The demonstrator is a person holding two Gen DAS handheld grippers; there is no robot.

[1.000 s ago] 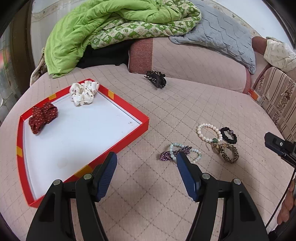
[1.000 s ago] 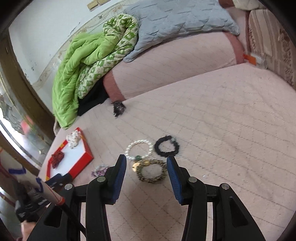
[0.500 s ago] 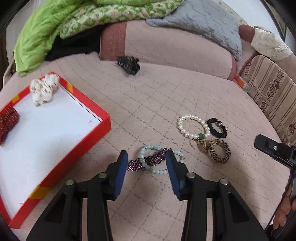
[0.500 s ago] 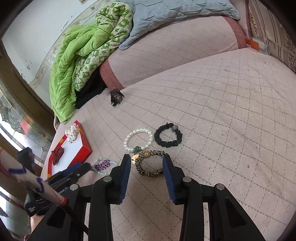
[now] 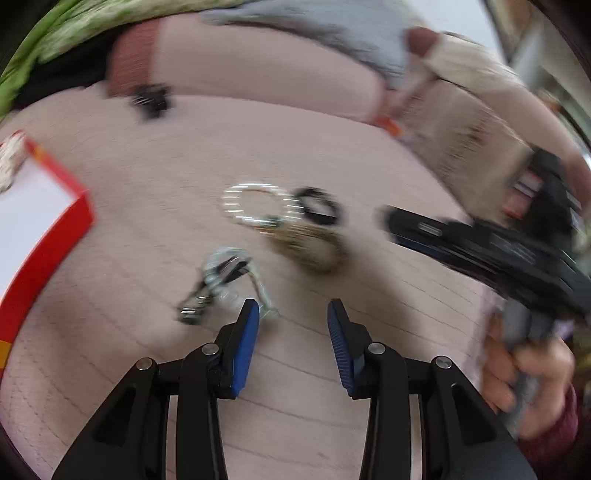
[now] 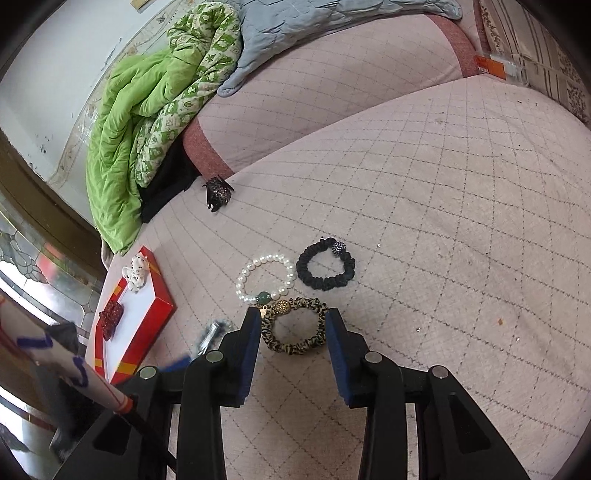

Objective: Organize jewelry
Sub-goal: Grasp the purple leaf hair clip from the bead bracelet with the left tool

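On the pink quilted bed lie a leopard-print scrunchie [image 6: 293,326], a pearl bracelet [image 6: 264,278] and a black scrunchie [image 6: 325,267]. My right gripper [image 6: 291,319] is open with its fingers on either side of the leopard scrunchie. My left gripper [image 5: 291,314] is open; its view is motion-blurred. A pale bead bracelet with a purple leaf clip [image 5: 221,278] lies just left of its left fingertip. The leopard scrunchie [image 5: 314,245], pearl bracelet [image 5: 258,205] and black scrunchie [image 5: 319,205] show ahead. The red tray [image 6: 147,325] with a white floor holds a white scrunchie [image 6: 136,273] and a dark red scrunchie [image 6: 110,317].
A black claw clip [image 6: 218,192] lies near the bolster. A green quilt [image 6: 147,110] and grey blanket [image 6: 314,29] are piled at the back. The right gripper and the hand holding it [image 5: 517,266] show at the right of the left wrist view.
My left gripper has swung right, so the bead bracelet and clip now lie left of its fingers. My right gripper has moved forward around the leopard scrunchie.
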